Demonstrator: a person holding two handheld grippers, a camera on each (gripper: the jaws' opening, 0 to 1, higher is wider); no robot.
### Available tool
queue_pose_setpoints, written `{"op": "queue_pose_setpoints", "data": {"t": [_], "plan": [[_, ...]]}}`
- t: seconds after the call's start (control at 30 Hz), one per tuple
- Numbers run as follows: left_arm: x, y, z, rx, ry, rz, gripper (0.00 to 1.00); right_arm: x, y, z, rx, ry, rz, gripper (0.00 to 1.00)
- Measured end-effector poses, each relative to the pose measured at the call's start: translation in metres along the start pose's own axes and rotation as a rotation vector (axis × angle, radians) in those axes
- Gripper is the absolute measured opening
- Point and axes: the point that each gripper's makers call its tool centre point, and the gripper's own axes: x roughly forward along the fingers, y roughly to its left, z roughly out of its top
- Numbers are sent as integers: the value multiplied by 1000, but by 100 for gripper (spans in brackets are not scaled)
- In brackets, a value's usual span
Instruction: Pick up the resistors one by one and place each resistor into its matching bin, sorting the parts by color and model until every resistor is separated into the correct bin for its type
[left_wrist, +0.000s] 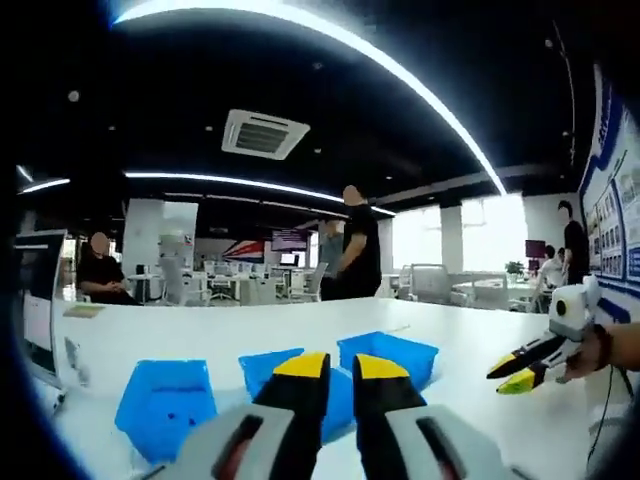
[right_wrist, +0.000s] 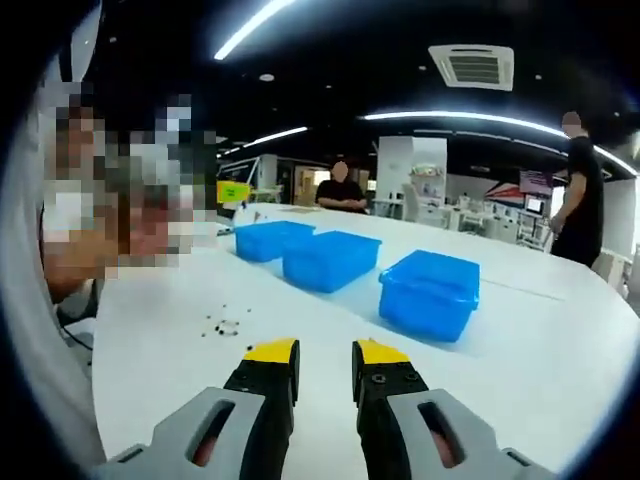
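Left gripper (left_wrist: 341, 367) slightly parted, holding nothing, raised above three blue bins (left_wrist: 166, 405) on the white table (left_wrist: 200, 335). Right gripper (right_wrist: 325, 352) likewise narrowly apart, holding nothing; tiny dark resistors (right_wrist: 224, 325) lie scattered on the table just ahead-left, bins beyond.

three blue bins (right_wrist: 331, 260), scattered uncountable resistors (right_wrist: 224, 326)

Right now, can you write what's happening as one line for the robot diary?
stage: before first pick | left gripper: open, empty | right gripper: open, empty | resistors: loose on table | blue bins: three
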Motion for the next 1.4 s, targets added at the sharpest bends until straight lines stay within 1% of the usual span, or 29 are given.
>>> {"op": "queue_pose_setpoints", "data": {"t": [0.1,0.2,0.3,0.4,0.5,0.63,0.7,0.73,0.77,0.83,0.9,0.97,1.03,1.07,1.13,1.17,1.23,1.33,1.4], "plan": [[-15,1,-7,-4,10,21,11,0,4,2,-8,-6,8,23],[-24,3,-15,42,40,50,9,-1,4,0,-2,1,1,23],[-30,1,-19,48,47,49,9,-2,4,1,-2,1,-6,23],[-33,0,-22,42,46,48,9,-2,4,1,0,5,-11,23],[-33,0,-23,4,51,49,9,-3,6,4,-4,2,-11,23],[-32,1,-20,-7,45,51,10,-6,4,2,1,5,-20,23],[-32,2,-11,-27,33,53,11,-7,3,1,4,8,-25,23],[-31,2,-4,-15,25,53,11,-7,2,0,3,10,-26,23],[-31,6,4,15,12,63,11,-7,2,0,2,10,-27,23],[-30,12,20,46,-14,85,10,-7,1,-1,5,13,-28,23],[-31,17,37,50,-51,99,10,-5,2,-2,5,16,-25,23],[-31,21,47,55,-72,114,10,-4,4,-3,5,17,-19,23],[-33,23,57,35,-111,115,10,-3,4,-3,7,19,-19,23],[-33,22,63,3,-132,103,10,-3,4,-4,12,19,-20,23],[-35,24,70,-57,-146,102,9,-3,4,-4,15,19,-22,23],[-36,26,75,-67,-153,110,8,-3,4,-5,12,23,-22,23],[-37,29,85,-49,-155,120,8,-3,3,-6,12,28,-25,23],[-34,41,111,-24,-156,156,8,-2,2,-5,15,26,-32,23],[-34,44,134,-17,-204,163,8,-2,3,-1,9,20,-33,23]]}}
